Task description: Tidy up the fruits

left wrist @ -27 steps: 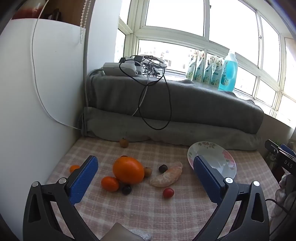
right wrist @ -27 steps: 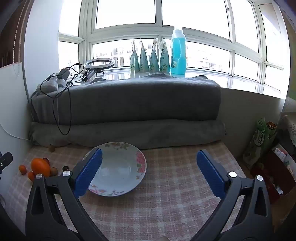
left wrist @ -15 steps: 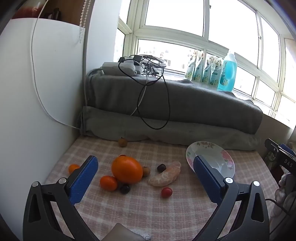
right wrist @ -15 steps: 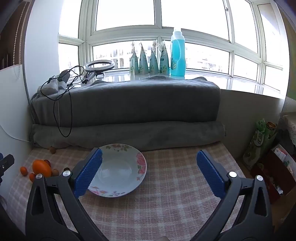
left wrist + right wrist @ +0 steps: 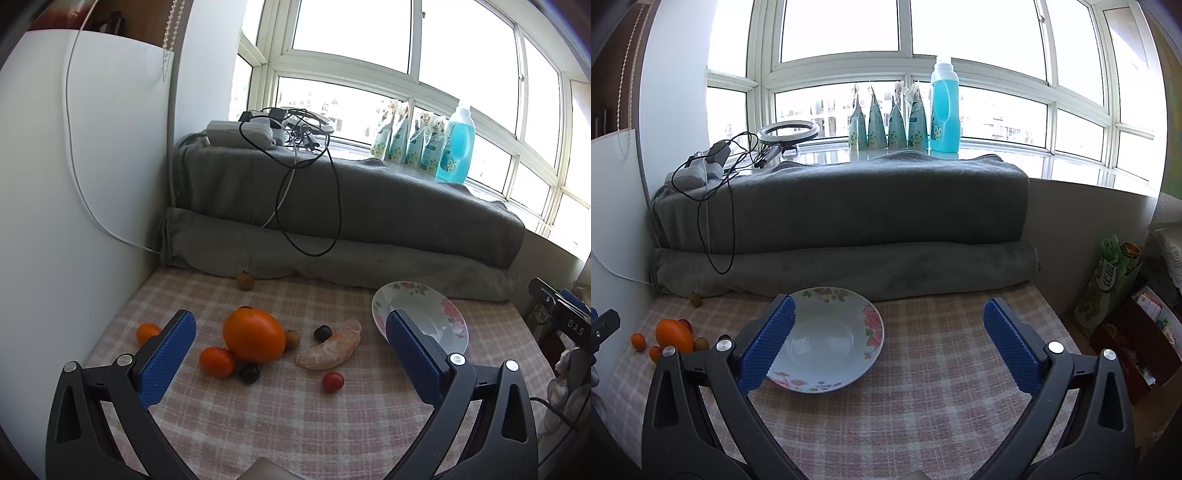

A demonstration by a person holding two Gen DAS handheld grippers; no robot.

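Fruits lie scattered on a pink-and-cream checked cloth (image 5: 280, 417) that covers the counter, all to the left of an empty white ceramic plate with a pink flower rim (image 5: 827, 332), which is probably where they belong. Both grippers hover above the cloth with fingers spread wide apart and nothing between them: the left gripper (image 5: 290, 354) faces the fruit cluster, the right gripper (image 5: 888, 341) faces the plate. A good first move would likely be for the left gripper to pick one fruit at a time, closing gently, since round, smooth skins can roll or squirt out of flat ribbed blue pads. Largest is a big glossy orange fruit, rounded and slightly oval (image 5: 254, 335), which needs the widest grasp. Next comes a peeled, pale orange citrus half, curved like a crescent and soft-looking (image 5: 330, 350), easily crushed. Just beside the big fruit sits a small smooth orange tangerine (image 5: 217, 361); another small orange fruit (image 5: 147, 331) lies near the left finger. Smallest are a shiny red cherry tomato (image 5: 332, 381), two dark round berries (image 5: 250, 374), and a brownish fruit near the grey rolled blanket (image 5: 245, 280).
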